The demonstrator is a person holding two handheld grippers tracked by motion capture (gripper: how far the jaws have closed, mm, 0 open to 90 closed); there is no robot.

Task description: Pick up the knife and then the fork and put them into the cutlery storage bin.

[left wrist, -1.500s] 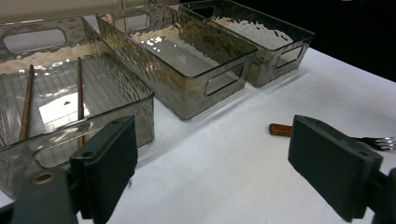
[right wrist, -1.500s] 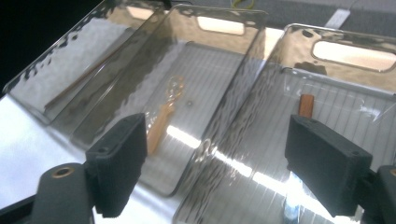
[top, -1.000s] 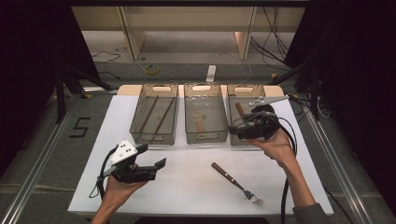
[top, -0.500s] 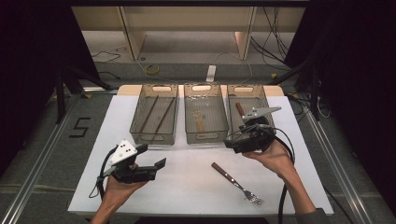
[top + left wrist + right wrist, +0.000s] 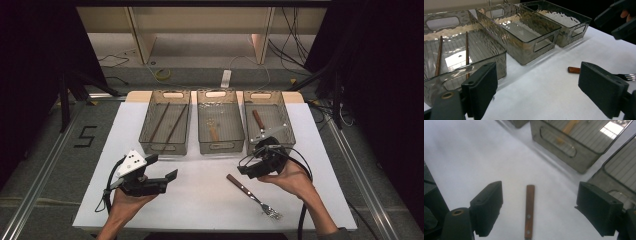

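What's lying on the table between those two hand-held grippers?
A fork with a wooden handle, seen in the high view, lying between the left hand-held gripper and right hand-held gripper.

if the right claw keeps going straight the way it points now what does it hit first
Most likely the fork: its wooden handle lies centred between the open right claw jaws, on the white table. Depth is unclear.

Black handheld left gripper carries a grey three-cornered plate with dark dots; both grippers trail black cables and have blocky, ribbed black jaws.
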